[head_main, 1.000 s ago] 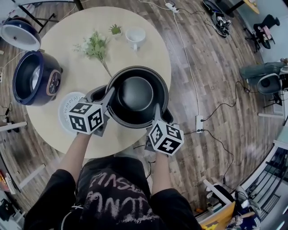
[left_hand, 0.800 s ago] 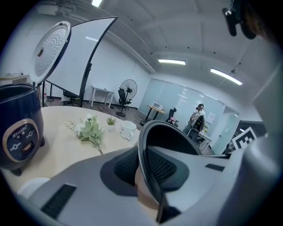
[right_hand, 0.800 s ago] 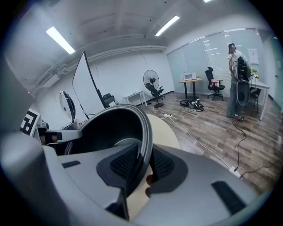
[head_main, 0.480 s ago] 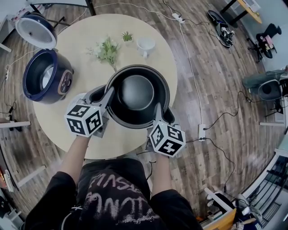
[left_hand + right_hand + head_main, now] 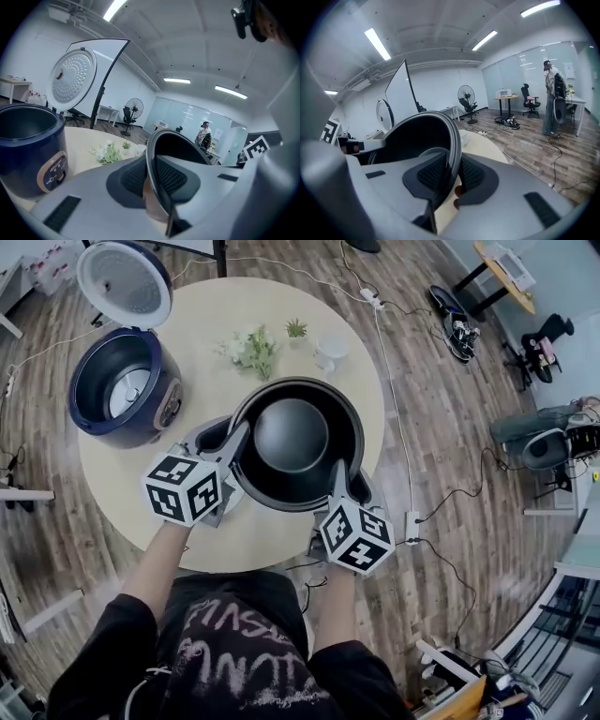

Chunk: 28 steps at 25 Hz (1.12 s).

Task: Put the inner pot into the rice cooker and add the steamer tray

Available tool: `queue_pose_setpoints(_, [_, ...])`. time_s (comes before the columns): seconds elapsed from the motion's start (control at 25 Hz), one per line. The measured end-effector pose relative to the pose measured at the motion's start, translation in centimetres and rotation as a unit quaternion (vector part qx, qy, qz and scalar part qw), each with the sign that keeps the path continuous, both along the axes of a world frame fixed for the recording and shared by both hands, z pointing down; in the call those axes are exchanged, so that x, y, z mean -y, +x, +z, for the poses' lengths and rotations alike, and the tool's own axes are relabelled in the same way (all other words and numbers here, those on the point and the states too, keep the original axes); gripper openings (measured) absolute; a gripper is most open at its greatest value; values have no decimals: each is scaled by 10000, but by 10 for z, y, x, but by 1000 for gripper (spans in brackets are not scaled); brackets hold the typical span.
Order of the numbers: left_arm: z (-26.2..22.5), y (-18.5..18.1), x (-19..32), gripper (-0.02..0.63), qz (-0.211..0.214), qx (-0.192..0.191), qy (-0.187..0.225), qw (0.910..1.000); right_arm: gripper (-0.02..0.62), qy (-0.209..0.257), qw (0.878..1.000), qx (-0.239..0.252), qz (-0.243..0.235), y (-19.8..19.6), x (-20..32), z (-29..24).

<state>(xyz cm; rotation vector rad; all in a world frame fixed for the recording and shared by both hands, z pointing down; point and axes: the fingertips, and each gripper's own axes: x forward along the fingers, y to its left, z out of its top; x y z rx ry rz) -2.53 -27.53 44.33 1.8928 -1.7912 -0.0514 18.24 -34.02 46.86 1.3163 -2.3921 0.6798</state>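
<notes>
Centre frame: dark inner pot [image 5: 292, 435] over round table [image 5: 192, 343]. Left gripper [image 5: 240, 433] clamped on its left rim, right gripper [image 5: 338, 474] on its lower-right rim. Upper left: blue rice cooker [image 5: 92, 418], lid up. Flowers [image 5: 253, 348] and cup [image 5: 330, 348] above the pot.

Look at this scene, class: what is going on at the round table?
A person holds the inner pot over the round table, with the left gripper and the right gripper each clamped on its rim. The rice cooker stands open at the table's left edge, its lid up, with no pot inside it yet.
</notes>
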Motion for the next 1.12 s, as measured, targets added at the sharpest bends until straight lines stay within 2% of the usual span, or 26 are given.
queue_pose_setpoints(0.32, [-33, -63, -51, 71, -80, -15, 473, 9988, 80, 456, 9989, 29, -58, -64, -44, -39])
queue_pose_setpoints(0.84, [-75, -172, -145, 71, 274, -100, 939, 9952, 78, 883, 9955, 9, 337, -168, -151, -87])
queue_pose_setpoints(1.12, [-110, -213, -166, 71, 152, -100, 1114, 9936, 78, 1076, 9940, 16, 189, -211, -166, -125])
